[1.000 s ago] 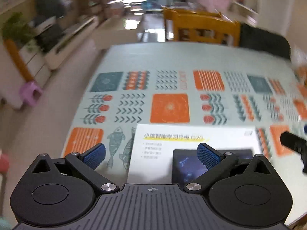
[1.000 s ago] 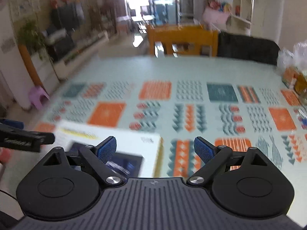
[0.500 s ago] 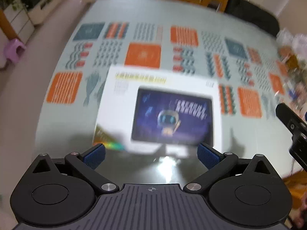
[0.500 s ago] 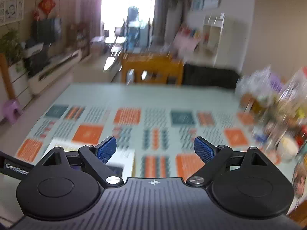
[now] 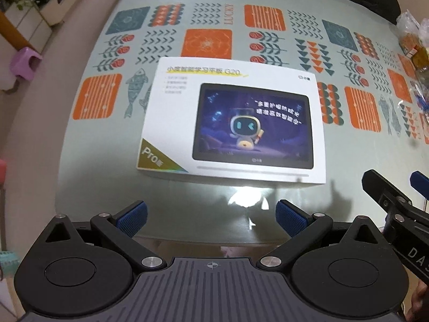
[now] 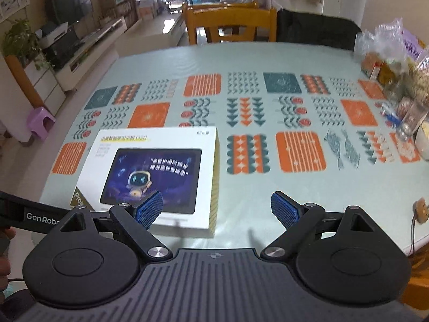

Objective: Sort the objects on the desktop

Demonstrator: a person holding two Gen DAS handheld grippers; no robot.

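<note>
A flat white tablet box (image 5: 236, 123) printed with a dark screen and a small robot lies near the front left of the patterned table; the right wrist view shows the box (image 6: 161, 171) too. My left gripper (image 5: 211, 218) hovers open above the table's front edge, short of the box. My right gripper (image 6: 217, 210) is open as well, held over the box's near right corner, with nothing between its fingers. Part of the right gripper's body (image 5: 396, 214) shows at the right of the left wrist view.
Plastic bags, jars and food packets (image 6: 399, 75) crowd the table's right side. A wooden chair (image 6: 230, 24) and a dark chair (image 6: 316, 30) stand at the far edge. A purple stool (image 6: 40, 120) sits on the floor at the left. A hand (image 6: 5, 244) holds the left tool.
Both cameras have tilted down toward the table after swinging about. The left gripper has pulled back, so the whole box shows. The right view has dropped from the room onto the box.
</note>
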